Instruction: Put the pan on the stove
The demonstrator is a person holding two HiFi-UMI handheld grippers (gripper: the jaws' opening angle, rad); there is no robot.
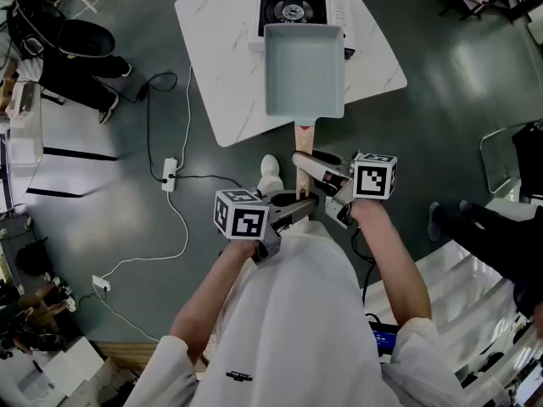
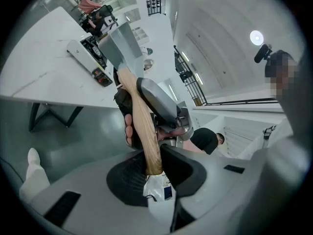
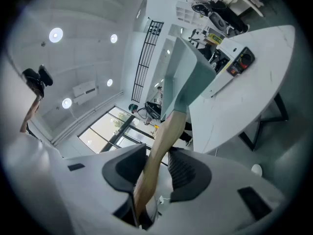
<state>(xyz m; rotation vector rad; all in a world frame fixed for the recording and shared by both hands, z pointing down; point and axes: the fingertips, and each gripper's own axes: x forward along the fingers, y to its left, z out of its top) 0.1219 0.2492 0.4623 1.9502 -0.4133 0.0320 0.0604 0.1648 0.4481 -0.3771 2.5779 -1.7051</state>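
Head view: the rectangular grey pan (image 1: 304, 70) hangs over the white table (image 1: 221, 66), its far edge overlapping the stove (image 1: 293, 8). Its wooden handle (image 1: 303, 142) points back at the person. The right gripper (image 1: 316, 170) clamps it from the right, and the left gripper (image 1: 297, 210) grips nearer the end.

Left gripper view: the left gripper (image 2: 154, 163) is pressed onto the very end of the handle (image 2: 139, 116), and the pan (image 2: 122, 45) is raised above the table (image 2: 39, 77).

Right gripper view: the right gripper (image 3: 156, 165) is closed on the handle (image 3: 164, 136), which runs up between its pads to the pan (image 3: 183, 82), held clear of the table (image 3: 244, 97).
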